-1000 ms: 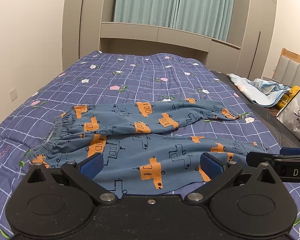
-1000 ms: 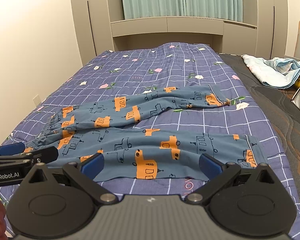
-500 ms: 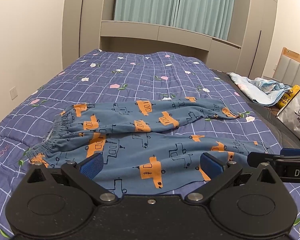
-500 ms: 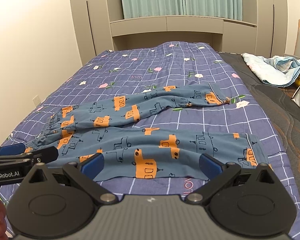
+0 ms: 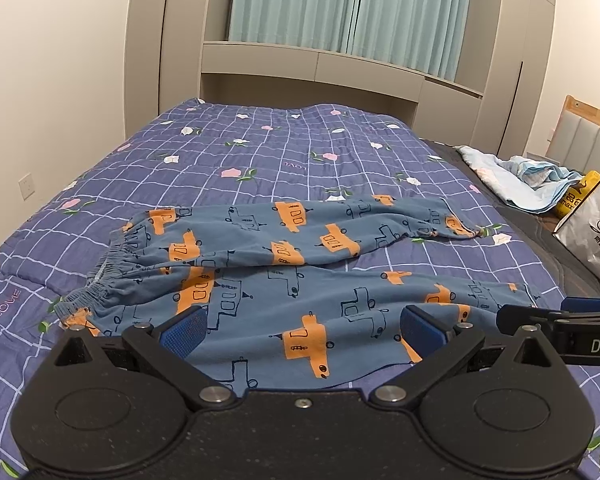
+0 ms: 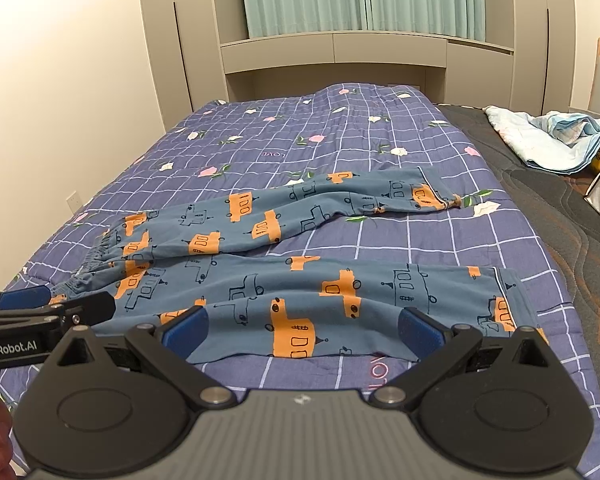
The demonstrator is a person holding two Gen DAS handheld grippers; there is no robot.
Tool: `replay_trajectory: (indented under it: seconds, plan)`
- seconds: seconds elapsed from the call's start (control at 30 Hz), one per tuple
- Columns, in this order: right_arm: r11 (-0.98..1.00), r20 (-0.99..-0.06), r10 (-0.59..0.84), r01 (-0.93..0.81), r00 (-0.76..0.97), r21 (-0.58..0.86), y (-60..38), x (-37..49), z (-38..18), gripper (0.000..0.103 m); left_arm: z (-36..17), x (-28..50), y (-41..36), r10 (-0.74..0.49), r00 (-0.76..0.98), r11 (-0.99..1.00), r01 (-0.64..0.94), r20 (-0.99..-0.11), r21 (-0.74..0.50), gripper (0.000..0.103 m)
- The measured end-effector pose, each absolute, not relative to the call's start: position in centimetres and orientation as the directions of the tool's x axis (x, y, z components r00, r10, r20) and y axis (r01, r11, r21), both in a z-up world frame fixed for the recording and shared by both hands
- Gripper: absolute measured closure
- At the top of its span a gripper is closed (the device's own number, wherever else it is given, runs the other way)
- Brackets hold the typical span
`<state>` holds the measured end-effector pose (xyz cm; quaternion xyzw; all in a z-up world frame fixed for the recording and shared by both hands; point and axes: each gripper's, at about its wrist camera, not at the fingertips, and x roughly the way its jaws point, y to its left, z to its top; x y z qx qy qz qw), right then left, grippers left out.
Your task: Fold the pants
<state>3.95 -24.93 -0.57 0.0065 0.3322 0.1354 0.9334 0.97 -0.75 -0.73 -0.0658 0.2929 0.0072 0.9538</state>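
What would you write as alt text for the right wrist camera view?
Blue pants printed with orange vehicles lie unfolded on a blue checked quilt, legs spread apart, waistband to the left. The open right gripper hovers before the near leg; the left gripper shows at the left edge.

We see the pants [image 5: 292, 280] in dusty blue, printed with orange vehicles and dark line-drawn ones. The quilt [image 5: 284, 152] under them is purple-blue with a white grid, scattered pink and white flowers with green leaves. Curtains [image 5: 340, 8] read pale teal; the cabinets [image 5: 312, 64] beige. Both grippers, left gripper [image 5: 302, 328] and right gripper [image 6: 302, 328], are black with blue pads [image 6: 188, 332]. A crumpled cloth [image 6: 548, 136] is light blue and white.
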Motion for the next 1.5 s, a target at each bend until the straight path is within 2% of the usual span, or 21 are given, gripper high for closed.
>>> replay_trajectory:
  seconds: [0.63, 0.8, 0.97, 1.2, 1.37, 1.5]
  plan:
    - [0.960, -0.621, 0.267, -0.260, 0.737, 0.104, -24.4, 5.0, -0.8, 0.000, -1.0, 1.5, 0.0, -0.032, 0.825, 0.990, -0.050, -0.564, -0.130, 0.000]
    - [0.944, -0.622, 0.310, -0.307, 0.719, 0.116, -24.3, 6.1, -1.8, 0.000, -1.5, 3.0, 1.5, -0.028, 0.822, 0.993, -0.044, -0.568, -0.114, 0.000]
    - [0.920, -0.601, 0.367, -0.372, 0.710, 0.123, -24.1, 8.4, -2.1, 0.000, -1.7, 5.7, 5.8, -0.071, 0.829, 0.976, -0.056, -0.555, -0.209, 0.000]
    - [0.894, -0.637, 0.381, -0.442, 0.670, 0.070, -22.8, 15.7, -3.0, 0.000, -2.1, 11.4, 9.8, 0.009, 0.835, 0.996, -0.057, -0.551, -0.069, 0.000]
    - [0.812, -0.637, 0.473, -0.582, 0.609, 0.045, -20.1, 23.8, -3.4, 0.000, -3.3, 18.7, 14.1, -0.075, 0.803, 0.997, 0.068, -0.592, -0.035, 0.000]
    - [0.668, -0.667, 0.571, -0.744, 0.479, 0.037, -16.2, 30.2, -4.3, 0.000, -4.4, 23.8, 17.2, -0.113, 0.770, 0.989, 0.146, -0.628, 0.001, 0.001]
